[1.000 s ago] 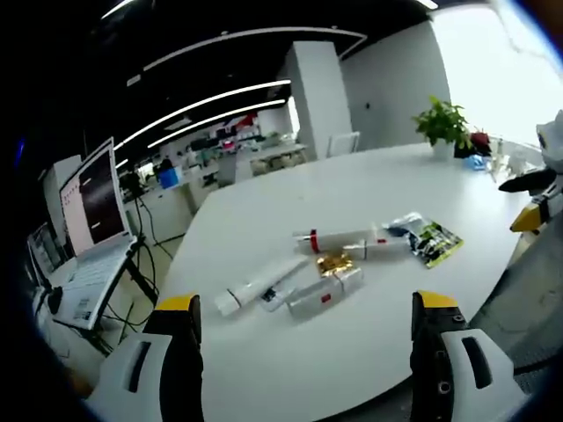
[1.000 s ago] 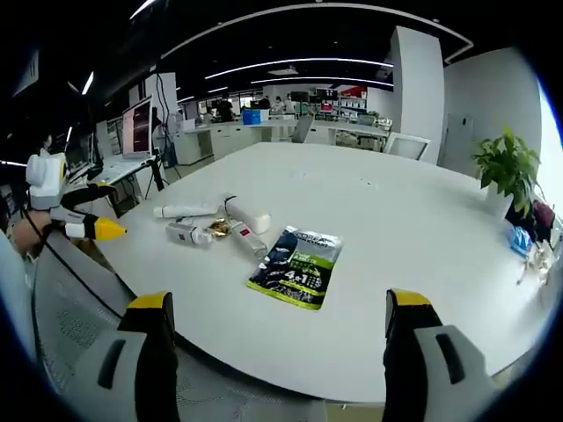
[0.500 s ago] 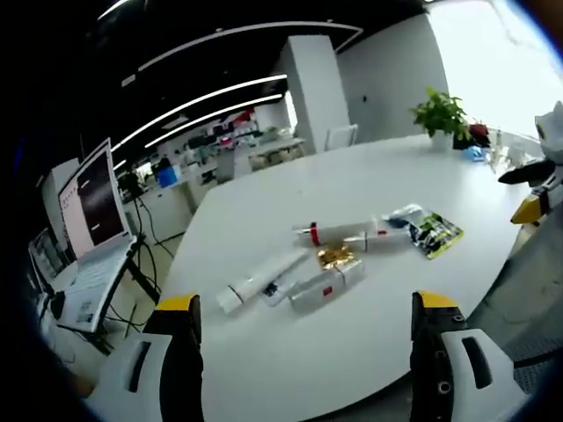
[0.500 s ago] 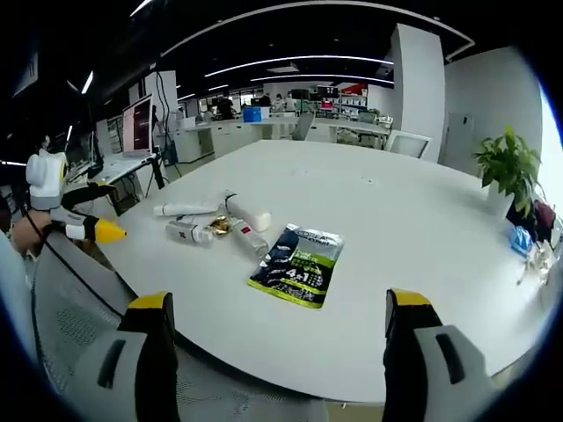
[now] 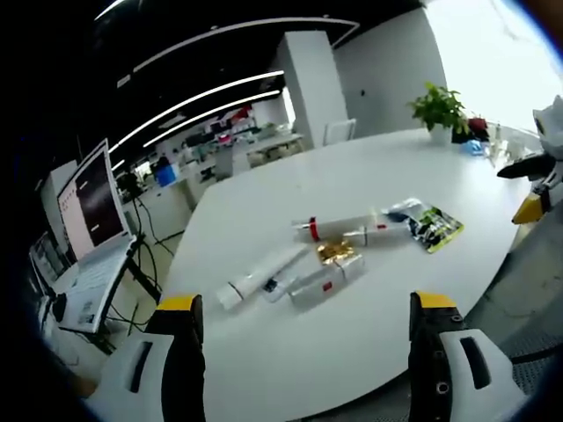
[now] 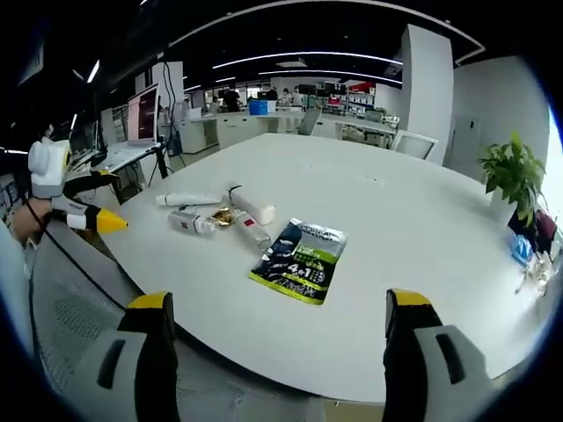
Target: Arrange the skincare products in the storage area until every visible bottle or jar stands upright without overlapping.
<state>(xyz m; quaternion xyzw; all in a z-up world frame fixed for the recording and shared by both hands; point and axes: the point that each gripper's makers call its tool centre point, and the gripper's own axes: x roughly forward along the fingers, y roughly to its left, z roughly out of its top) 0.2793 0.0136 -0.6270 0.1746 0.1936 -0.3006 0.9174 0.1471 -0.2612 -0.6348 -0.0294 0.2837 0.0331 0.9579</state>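
My left gripper (image 5: pixel 301 356) pulls back a touch and rises: in its view the cluster of tubes (image 5: pixel 299 264) and the dark sachet (image 5: pixel 433 226) slide toward 12 o'clock and shrink slightly. In the right gripper view the whole scene dips toward 6 o'clock, so that camera tilts up a little. Nothing on the white table (image 6: pixel 387 211) itself moves.

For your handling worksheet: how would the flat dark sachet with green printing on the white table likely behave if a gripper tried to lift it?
The flat dark sachet with green printing lies flush on the white table, so its edges may be hard to get under. It looks thin, so probably floppy and light. Its surface seems glossy, so it might slide when pushed; it shouldn't roll.
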